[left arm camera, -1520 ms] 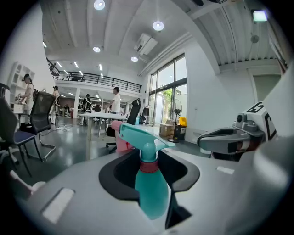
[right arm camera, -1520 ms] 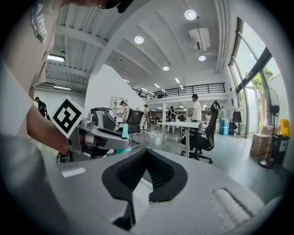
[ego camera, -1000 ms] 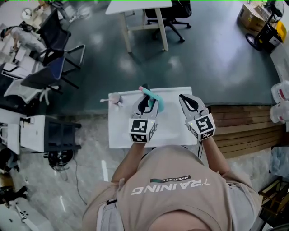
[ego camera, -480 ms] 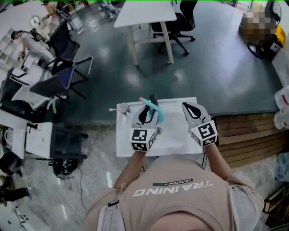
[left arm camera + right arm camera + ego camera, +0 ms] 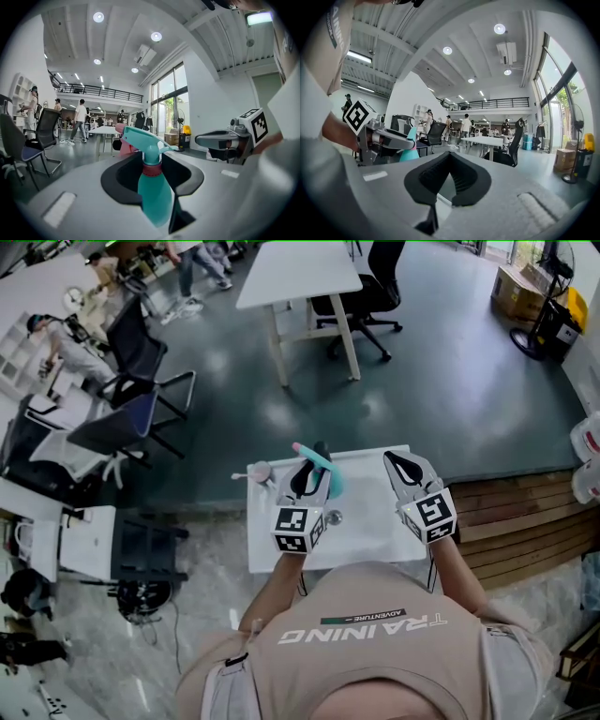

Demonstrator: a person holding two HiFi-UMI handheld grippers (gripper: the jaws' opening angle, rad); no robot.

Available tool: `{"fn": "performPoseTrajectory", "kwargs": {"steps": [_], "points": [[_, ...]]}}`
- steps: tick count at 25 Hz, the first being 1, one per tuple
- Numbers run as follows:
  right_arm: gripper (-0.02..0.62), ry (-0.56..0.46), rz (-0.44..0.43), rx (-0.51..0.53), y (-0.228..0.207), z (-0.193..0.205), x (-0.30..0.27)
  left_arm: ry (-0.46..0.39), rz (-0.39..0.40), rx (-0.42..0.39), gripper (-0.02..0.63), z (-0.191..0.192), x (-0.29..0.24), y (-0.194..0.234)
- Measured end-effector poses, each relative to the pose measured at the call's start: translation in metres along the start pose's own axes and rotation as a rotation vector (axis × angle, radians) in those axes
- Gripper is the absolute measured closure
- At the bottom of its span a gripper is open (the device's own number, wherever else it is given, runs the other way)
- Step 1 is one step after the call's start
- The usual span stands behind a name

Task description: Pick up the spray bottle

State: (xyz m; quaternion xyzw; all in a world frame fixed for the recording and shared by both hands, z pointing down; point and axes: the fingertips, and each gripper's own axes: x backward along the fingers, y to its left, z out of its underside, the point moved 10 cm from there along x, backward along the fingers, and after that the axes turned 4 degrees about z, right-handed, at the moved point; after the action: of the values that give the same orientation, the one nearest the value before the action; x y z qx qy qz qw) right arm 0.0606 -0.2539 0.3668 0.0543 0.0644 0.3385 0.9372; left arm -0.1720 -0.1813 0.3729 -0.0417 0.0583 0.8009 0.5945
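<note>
White table (image 5: 370,521), left gripper (image 5: 153,165) clamping spray bottle (image 5: 154,197), its base hidden

Teal spray bottle (image 5: 154,197) with a teal trigger head, pink nozzle tip and reddish-pink collar at the neck. Upright in the left gripper view, nozzle to the left, trigger to the right. Clamped around collar and shoulder between the jaws of the left gripper (image 5: 153,165). Over the white table (image 5: 375,512) in the head view.

I record the spray bottle (image 5: 154,197) as glossy teal plastic, the bench (image 5: 370,521) smooth matt white, the floor (image 5: 450,381) polished, reflective.
</note>
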Motion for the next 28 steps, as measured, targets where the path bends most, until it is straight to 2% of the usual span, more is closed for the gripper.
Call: {"fn": "performPoseTrajectory", "kwargs": {"steps": [14, 23, 28], "points": [[0.594, 0.004, 0.002, -0.013, 0.001, 0.003, 0.001, 0.025, 0.004, -0.002, 0.46, 0.001, -0.004, 0.002], [0.594, 0.01, -0.04, -0.005, 0.0, 0.011, 0.001, 0.001, -0.025, 0.034, 0.46, 0.008, 0.002, 0.0], [0.594, 0.002, -0.024, -0.036, -0.001, 0.014, -0.003, -0.001, -0.03, 0.051, 0.46, 0.015, 0.005, 0.004]]}}
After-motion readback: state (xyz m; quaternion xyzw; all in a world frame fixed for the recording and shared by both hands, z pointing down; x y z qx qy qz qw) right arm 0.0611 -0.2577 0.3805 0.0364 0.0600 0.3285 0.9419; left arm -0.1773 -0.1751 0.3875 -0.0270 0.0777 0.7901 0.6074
